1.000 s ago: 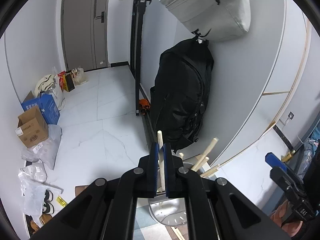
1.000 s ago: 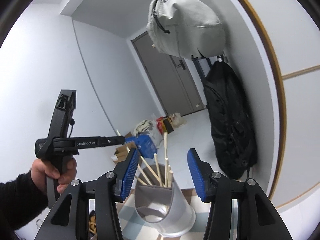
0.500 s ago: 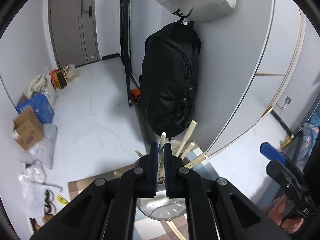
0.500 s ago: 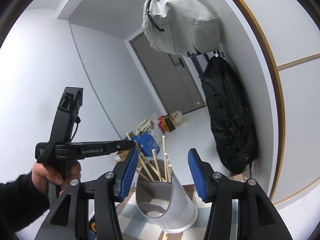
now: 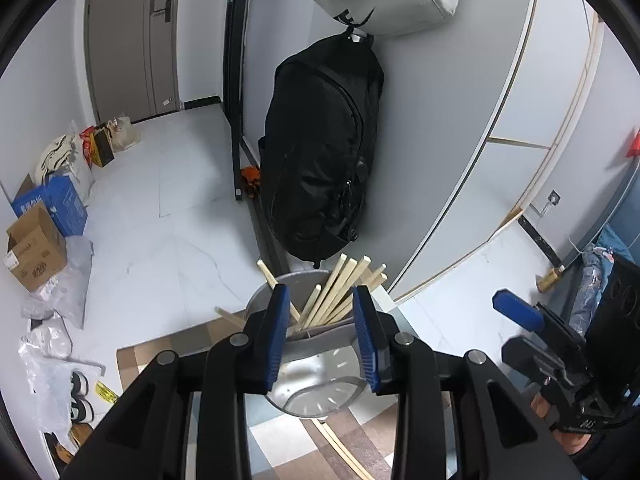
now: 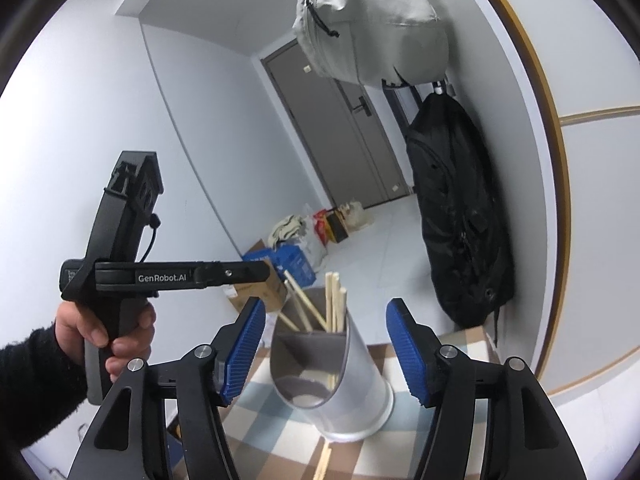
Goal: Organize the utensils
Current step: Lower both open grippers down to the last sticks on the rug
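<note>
A metal utensil holder (image 5: pixel 316 376) with a grey divider stands on a checkered cloth; it also shows in the right wrist view (image 6: pixel 352 384). Several wooden chopsticks (image 5: pixel 340 292) stand in its far compartment, also seen in the right wrist view (image 6: pixel 332 304). My left gripper (image 5: pixel 320 336) is open and empty, just above the holder's rim. My right gripper (image 6: pixel 324 356) is open and empty, its jaws either side of the holder. More chopsticks (image 5: pixel 340 452) lie on the cloth beside the holder's base.
A black backpack (image 5: pixel 320 152) and a grey bag (image 6: pixel 368 28) hang on the wall behind. Cardboard boxes (image 5: pixel 36 248) and bags lie on the floor at left. The checkered cloth (image 6: pixel 280 432) covers the table.
My left gripper has opened and let go of the chopstick it held; that chopstick now stands in the holder. The right gripper has stayed open around the holder.
</note>
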Motion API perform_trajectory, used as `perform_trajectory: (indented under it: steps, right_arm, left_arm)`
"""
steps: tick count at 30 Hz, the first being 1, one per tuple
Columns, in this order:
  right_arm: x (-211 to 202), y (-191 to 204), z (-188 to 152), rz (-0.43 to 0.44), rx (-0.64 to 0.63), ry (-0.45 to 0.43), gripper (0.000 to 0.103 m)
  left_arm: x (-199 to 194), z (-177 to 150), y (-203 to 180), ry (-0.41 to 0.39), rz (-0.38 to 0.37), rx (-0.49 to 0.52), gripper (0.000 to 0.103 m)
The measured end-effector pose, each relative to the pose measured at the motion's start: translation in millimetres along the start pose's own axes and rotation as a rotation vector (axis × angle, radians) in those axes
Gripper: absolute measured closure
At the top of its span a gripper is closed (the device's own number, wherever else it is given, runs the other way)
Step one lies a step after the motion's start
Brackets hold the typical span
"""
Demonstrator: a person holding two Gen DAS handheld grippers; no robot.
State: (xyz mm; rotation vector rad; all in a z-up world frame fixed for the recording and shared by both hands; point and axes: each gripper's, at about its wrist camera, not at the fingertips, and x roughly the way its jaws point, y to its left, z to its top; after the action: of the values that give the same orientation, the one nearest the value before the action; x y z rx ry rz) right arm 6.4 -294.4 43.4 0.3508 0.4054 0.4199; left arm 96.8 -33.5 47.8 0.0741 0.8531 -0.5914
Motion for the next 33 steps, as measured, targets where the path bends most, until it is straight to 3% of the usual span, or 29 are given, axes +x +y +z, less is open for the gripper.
perform_trajectory:
  steps: [4,6,7,12,16,19,20,24,31,33]
  right_arm:
    - [-5.1,1.6,-7.8,-0.012,-0.005,0.030,0.031]
    - [-5.5,2.1,-12.9,-0.019,-0.012,0.059,0.030]
    - [-4.1,2.7,-16.6,-0.025,-0.017,0.084,0.029]
    - [4.3,5.4,-31.3,-0.016,-0.030,0.187,0.016]
    - [9.1,2.2,-43.6,-0.041,-0.017,0.265,0.006]
    - [10.4,-4.5,-51.0,-0.048,0.033,0.314,0.005]
    - [10.7,-6.2,-52.7,-0.048,0.047,0.326,0.005]
    - [6.1,-11.5,-55.4,-0.058,0.078,0.342,0.005]
    - [1.7,-15.0,-54.1,-0.060,0.090,0.345,0.004]
    - [0.2,-14.5,-54.1,-0.059,0.089,0.344,0.004]
  left_arm:
    - [-17.0,-11.6,7.0,-0.034,0.043,-0.045,0.068]
    - [-26.7,-22.9,9.9,-0.062,0.061,-0.072,0.054]
    - [-31.1,-30.6,10.6,-0.070,0.060,-0.084,0.052]
    - [-29.6,-78.3,10.7,-0.020,0.063,-0.155,0.052]
    - [7.8,-118.5,6.5,0.104,0.112,-0.194,0.052]
    - [42.1,-133.3,13.4,0.201,0.102,-0.280,0.052]
    - [55.0,-140.0,16.7,0.235,0.135,-0.302,0.052]
    - [96.8,-149.2,21.6,0.332,0.153,-0.351,0.053]
    - [131.8,-137.2,12.9,0.354,0.203,-0.341,0.054]
    - [138.7,-136.4,11.7,0.365,0.227,-0.336,0.063]
